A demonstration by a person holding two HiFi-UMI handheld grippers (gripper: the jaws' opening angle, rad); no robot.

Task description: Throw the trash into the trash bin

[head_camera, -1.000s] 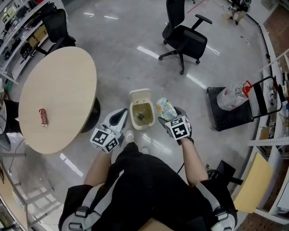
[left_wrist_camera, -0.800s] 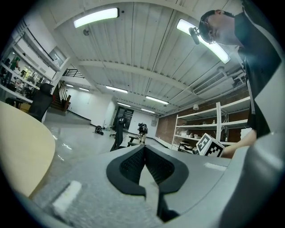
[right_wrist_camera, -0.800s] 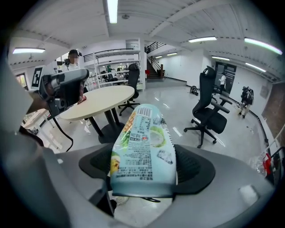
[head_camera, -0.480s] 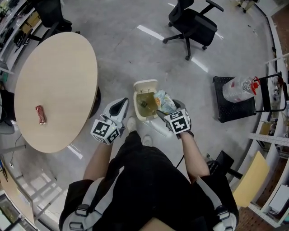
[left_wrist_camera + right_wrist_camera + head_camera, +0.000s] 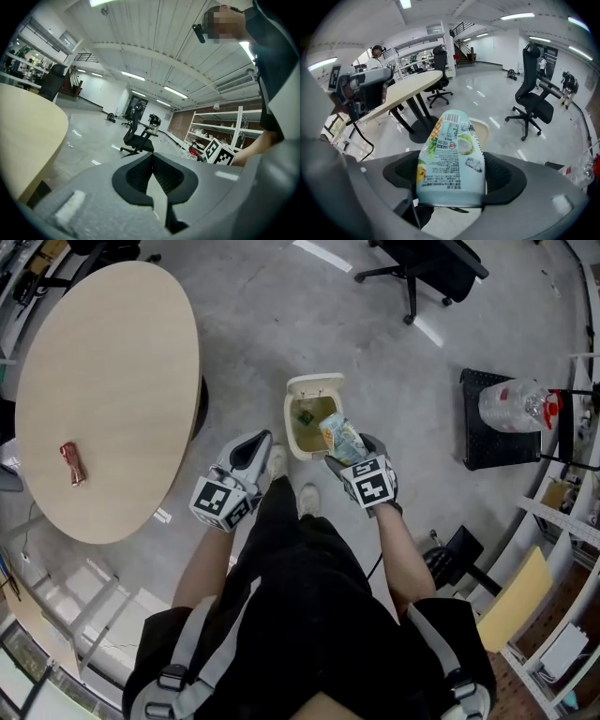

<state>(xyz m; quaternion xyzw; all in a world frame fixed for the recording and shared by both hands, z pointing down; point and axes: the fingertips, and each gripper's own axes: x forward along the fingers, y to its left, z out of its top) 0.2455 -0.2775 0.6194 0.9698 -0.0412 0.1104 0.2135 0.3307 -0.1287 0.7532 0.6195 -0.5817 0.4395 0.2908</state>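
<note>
Having advanced: pouch (image 5: 341, 439) over trash bin (image 5: 292, 427)

glossy grey floor (image 5: 253, 324); round beige table (image 5: 112, 381) (at the left); black office chair (image 5: 441, 263) beyond

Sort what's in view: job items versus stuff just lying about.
Job: snack packet, clamped in the right gripper; open trash bin.

Lying about: round table; red wrapper on it, maybe trash for later; office chair; water bottle; black cart. Left gripper shut, empty.
</note>
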